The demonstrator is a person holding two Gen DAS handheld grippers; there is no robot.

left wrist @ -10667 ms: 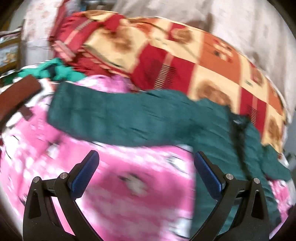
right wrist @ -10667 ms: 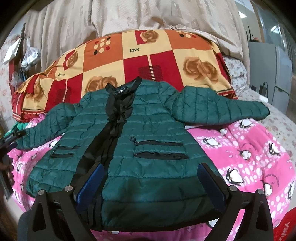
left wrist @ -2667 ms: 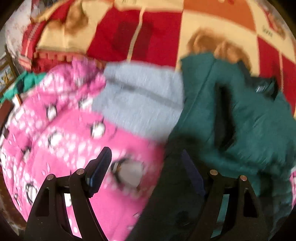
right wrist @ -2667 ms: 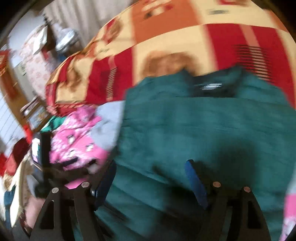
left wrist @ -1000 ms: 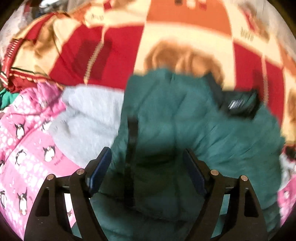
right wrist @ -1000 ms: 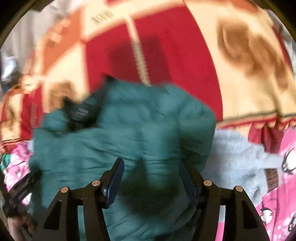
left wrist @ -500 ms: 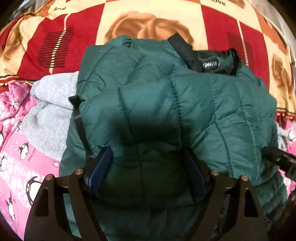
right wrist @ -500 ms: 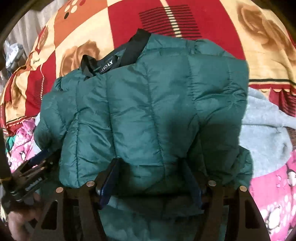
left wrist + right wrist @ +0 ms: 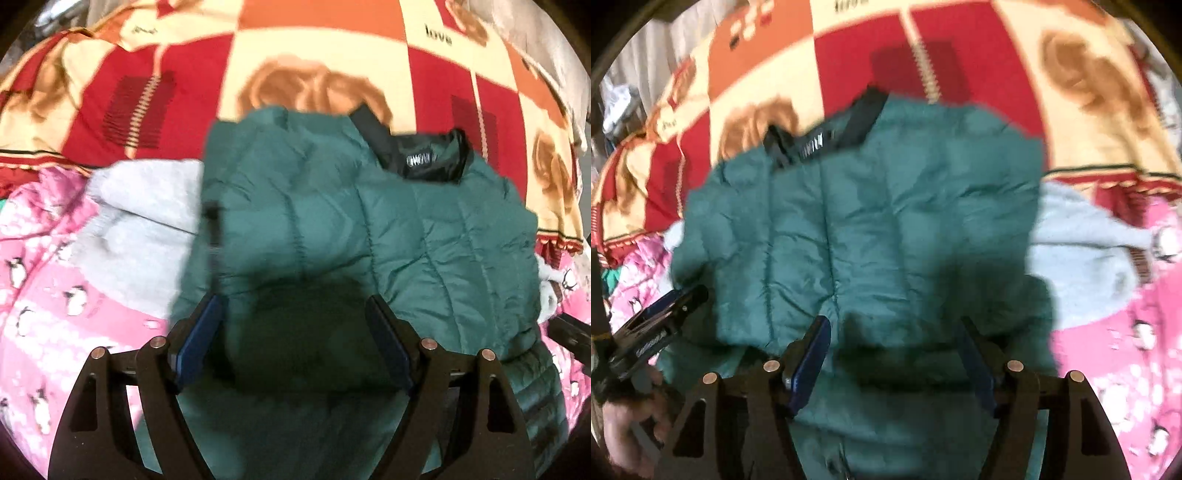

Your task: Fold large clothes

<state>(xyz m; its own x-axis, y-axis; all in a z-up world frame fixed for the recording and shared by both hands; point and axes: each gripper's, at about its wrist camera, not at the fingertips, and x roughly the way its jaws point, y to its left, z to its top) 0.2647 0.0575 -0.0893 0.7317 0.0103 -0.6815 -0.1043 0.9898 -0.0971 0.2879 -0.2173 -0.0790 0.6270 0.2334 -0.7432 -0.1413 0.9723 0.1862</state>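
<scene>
I am working over one green puffer jacket (image 9: 369, 229), which is lying on the bed on top of a pink penguin blanket (image 9: 44, 295) and against a red and cream checked blanket (image 9: 295, 48). Its top half is lying doubled over its lower half, collar (image 9: 428, 155) at the far edge, probably so that the bulk packs into one compact stack.

My left gripper (image 9: 291, 347) is hovering at the near folded edge with its jaws spread wide, one to either side of the padded roll; the pads do not look to be pressing it. My right gripper (image 9: 897, 358) is standing the same way at the near edge on its side, jaws apart and squeezing nothing, likely having let the fold drop.

One grey fleecy garment (image 9: 1082, 251) is lying partly under the jacket, sticking out at the side, seemingly a piece already set there. Counted: one jacket, one grey garment, two blankets, two grippers.
</scene>
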